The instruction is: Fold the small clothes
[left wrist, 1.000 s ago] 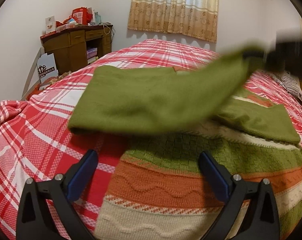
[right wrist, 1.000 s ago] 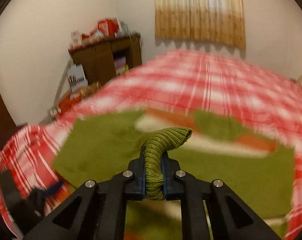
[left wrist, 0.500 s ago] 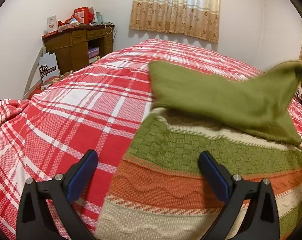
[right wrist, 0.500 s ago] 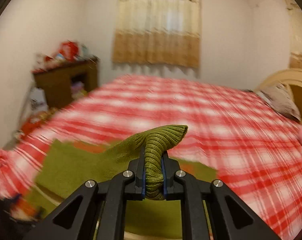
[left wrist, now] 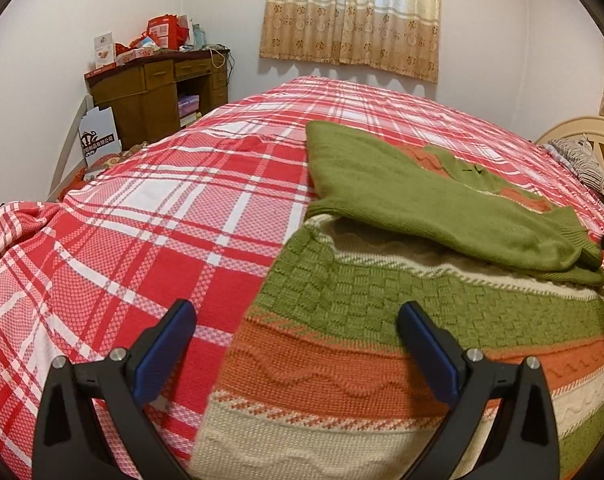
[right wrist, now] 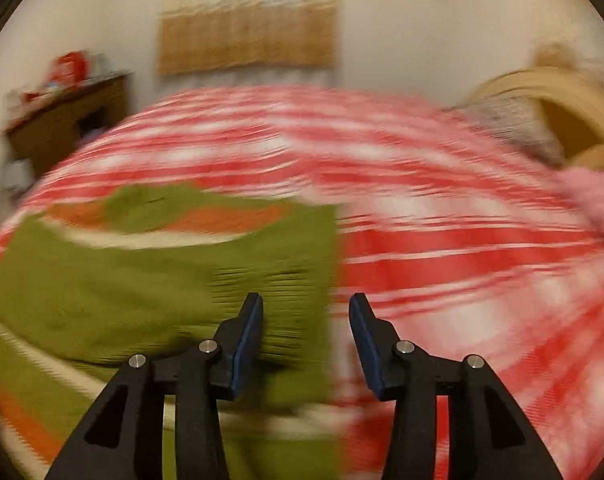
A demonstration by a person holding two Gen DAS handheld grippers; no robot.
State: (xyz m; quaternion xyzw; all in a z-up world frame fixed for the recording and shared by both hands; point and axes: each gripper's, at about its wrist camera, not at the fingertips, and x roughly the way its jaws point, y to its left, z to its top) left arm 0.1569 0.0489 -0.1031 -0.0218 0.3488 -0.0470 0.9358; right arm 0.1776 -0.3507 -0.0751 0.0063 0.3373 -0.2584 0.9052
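A knitted sweater (left wrist: 382, 344) with green, orange and cream bands lies on the red plaid bed. Its green sleeve (left wrist: 430, 208) is folded across the chest, cuff at the right. My left gripper (left wrist: 297, 332) is open and empty, low over the sweater's lower left edge. In the blurred right wrist view my right gripper (right wrist: 306, 320) is open and empty, just above the sweater's (right wrist: 141, 292) right edge, near the green sleeve cuff (right wrist: 277, 280).
The red plaid bedspread (left wrist: 141, 232) covers the bed. A wooden desk (left wrist: 153, 92) with boxes stands at the far left wall. Curtains (left wrist: 350, 12) hang at the back. A headboard (left wrist: 582, 136) and pillow are at the right.
My right gripper carried the green sleeve across the sweater to the right, laid it down and opened. The left gripper has stayed in place, open.
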